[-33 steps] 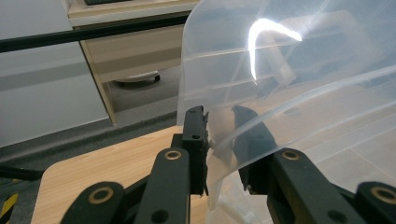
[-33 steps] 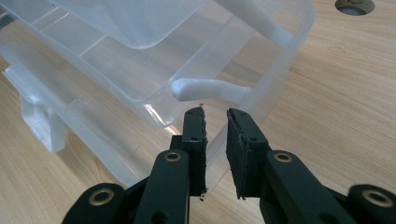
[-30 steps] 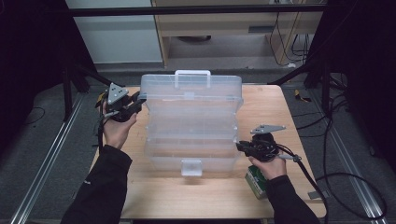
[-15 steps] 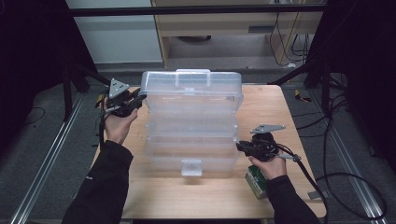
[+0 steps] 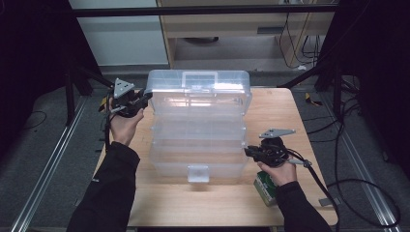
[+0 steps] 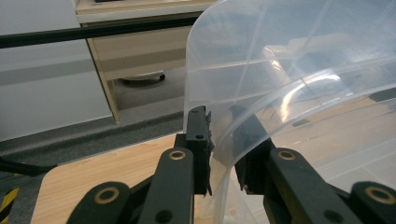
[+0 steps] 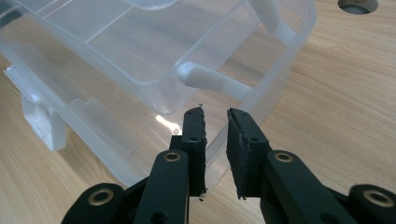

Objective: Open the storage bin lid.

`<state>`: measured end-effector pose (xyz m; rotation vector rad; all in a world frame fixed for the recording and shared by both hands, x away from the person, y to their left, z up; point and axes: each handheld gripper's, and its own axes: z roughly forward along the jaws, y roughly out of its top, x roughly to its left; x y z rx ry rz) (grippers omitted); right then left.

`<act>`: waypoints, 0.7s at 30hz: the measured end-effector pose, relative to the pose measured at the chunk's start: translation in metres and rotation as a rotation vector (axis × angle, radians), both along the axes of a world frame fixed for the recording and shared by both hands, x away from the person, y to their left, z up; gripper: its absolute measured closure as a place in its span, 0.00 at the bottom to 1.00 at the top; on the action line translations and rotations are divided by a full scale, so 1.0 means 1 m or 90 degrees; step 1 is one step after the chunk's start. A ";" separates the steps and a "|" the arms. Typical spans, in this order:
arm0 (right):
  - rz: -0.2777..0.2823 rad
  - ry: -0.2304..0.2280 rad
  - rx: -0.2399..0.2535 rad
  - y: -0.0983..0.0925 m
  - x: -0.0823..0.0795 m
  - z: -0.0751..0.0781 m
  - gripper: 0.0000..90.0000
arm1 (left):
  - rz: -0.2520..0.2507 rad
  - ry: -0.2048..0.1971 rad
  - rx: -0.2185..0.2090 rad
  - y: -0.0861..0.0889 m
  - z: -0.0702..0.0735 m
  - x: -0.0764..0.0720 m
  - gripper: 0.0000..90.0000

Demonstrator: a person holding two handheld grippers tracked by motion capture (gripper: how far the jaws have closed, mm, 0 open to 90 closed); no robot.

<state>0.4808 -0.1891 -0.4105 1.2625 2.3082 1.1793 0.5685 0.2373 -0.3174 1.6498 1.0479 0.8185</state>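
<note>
You are wearing black long sleeves (image 5: 109,193) on both arms. Each tool, left (image 5: 145,98) and right (image 5: 248,152), is showing 2 black jaws with brass-ringed pivots, a grey 3-cornered plate (image 5: 123,88) and a trailing black cable (image 5: 319,181).

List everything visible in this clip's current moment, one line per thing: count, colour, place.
Tiered storage box: one, clear plastic, opened out, middle of the table.
Box lid: one, clear, raised at the far end, its left edge between the left tool's jaws.
Front latch: one, whitish, near edge of the box.
Small carton: one, green, on the table under the right hand.
Table: one, light wood.
Cabinet: one, beige, beyond the table.
Left tool: one, black, clamped on the lid's edge.
Right tool: one, black, jaws either side of the lower tray's right wall.
Forearms: two, dark sleeves, entering from the bottom.
</note>
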 end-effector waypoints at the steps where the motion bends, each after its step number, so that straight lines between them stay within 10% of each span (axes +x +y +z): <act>1: 0.001 -0.001 0.000 0.000 0.000 0.000 0.86 | 0.001 0.001 0.000 0.000 0.000 0.001 0.86; 21: 0.003 0.000 0.000 0.000 0.001 0.000 0.86 | 0.021 -0.004 -0.013 -0.005 0.003 0.019 0.87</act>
